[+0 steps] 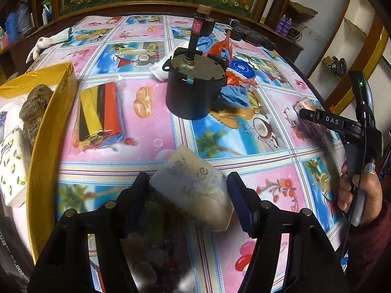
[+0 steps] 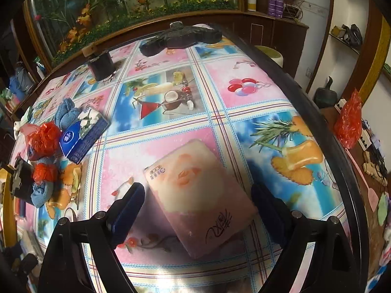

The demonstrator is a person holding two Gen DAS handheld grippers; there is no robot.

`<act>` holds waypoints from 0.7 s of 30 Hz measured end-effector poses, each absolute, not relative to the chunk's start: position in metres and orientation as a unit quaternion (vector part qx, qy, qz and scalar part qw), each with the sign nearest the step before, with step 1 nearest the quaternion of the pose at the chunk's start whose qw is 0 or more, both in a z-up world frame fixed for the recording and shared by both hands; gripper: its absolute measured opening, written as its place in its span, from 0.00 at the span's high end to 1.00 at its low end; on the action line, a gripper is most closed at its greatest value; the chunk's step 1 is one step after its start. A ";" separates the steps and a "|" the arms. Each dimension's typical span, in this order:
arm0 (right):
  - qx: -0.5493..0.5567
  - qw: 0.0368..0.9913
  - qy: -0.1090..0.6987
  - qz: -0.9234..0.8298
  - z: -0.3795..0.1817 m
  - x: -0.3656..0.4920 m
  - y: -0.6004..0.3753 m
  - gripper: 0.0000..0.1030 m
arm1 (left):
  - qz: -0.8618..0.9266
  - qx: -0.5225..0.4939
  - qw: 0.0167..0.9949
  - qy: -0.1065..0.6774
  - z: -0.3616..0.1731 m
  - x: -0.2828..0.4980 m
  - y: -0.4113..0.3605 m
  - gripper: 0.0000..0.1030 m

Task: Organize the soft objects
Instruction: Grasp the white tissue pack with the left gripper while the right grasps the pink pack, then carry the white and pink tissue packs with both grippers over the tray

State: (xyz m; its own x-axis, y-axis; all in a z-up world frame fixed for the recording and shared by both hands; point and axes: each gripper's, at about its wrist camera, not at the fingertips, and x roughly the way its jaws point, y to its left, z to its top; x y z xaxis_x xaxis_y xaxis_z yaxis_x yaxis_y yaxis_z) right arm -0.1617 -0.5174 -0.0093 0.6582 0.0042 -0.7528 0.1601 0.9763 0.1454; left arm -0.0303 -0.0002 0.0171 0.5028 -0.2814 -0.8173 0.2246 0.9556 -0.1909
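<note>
My left gripper (image 1: 188, 188) is open, its pads either side of a white tissue pack (image 1: 195, 190) that lies tilted on the patterned tablecloth; the pads do not clearly press it. My right gripper (image 2: 198, 195) is open around a pink tissue pack (image 2: 198, 200) lying flat on the table. The right gripper also shows in the left wrist view (image 1: 342, 124) at the right edge, held by a hand. A yellow box (image 1: 41, 134) at the left holds a woven pouch (image 1: 34, 112) and a lemon-print tissue pack (image 1: 12, 166).
A black motor (image 1: 195, 88) stands mid-table, with blue cloth (image 1: 234, 95), red plastic bags (image 2: 44, 136) and a blue tissue box (image 2: 83, 136) beside it. A packet of coloured rolls (image 1: 100, 114) lies next to the yellow box. A black object (image 2: 180, 39) lies at the far edge.
</note>
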 end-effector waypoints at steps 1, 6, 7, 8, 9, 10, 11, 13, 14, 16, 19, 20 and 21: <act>0.094 0.905 0.412 -0.039 -0.009 -0.164 -0.514 0.29 | -0.147 -0.030 0.866 0.476 0.018 -0.031 0.000 0.48; 0.114 0.905 0.410 -0.010 -0.005 -0.177 -0.506 0.35 | -0.166 -0.047 0.864 0.472 0.025 -0.041 0.008 0.55; 0.122 0.904 0.409 -0.003 -0.004 -0.181 -0.505 0.35 | -0.172 -0.052 0.865 0.468 0.028 -0.044 0.009 0.55; 0.130 0.903 0.409 0.006 -0.003 -0.184 -0.504 0.35 | -0.175 -0.056 0.867 0.463 0.032 -0.048 0.010 0.55; 0.136 0.902 0.409 0.012 -0.002 -0.187 -0.503 0.35 | -0.179 -0.060 0.869 0.457 0.037 -0.051 0.012 0.55; 0.140 0.902 0.408 0.019 -0.001 -0.192 -0.501 0.35 | -0.183 -0.065 0.871 0.452 0.042 -0.056 0.014 0.55; 0.141 0.902 0.407 0.024 0.001 -0.196 -0.499 0.35 | -0.187 -0.073 0.872 0.446 0.047 -0.060 0.017 0.55; 0.141 0.904 0.402 0.034 0.006 -0.205 -0.494 0.35 | -0.193 -0.091 0.875 0.434 0.056 -0.069 0.025 0.55; 0.142 0.905 0.400 0.039 0.009 -0.210 -0.492 0.35 | -0.194 -0.101 0.876 0.429 0.060 -0.074 0.031 0.55; 0.144 0.907 0.393 0.055 0.016 -0.220 -0.486 0.35 | -0.192 -0.118 0.880 0.419 0.067 -0.084 0.045 0.55; 0.138 0.911 0.381 0.077 0.028 -0.235 -0.472 0.35 | -0.173 -0.121 0.891 0.402 0.076 -0.100 0.064 0.55; 0.135 0.912 0.377 0.085 0.032 -0.241 -0.465 0.35 | -0.165 -0.121 0.895 0.397 0.078 -0.104 0.071 0.55; 0.132 0.913 0.374 0.094 0.036 -0.246 -0.458 0.35 | -0.155 -0.121 0.899 0.392 0.080 -0.109 0.080 0.55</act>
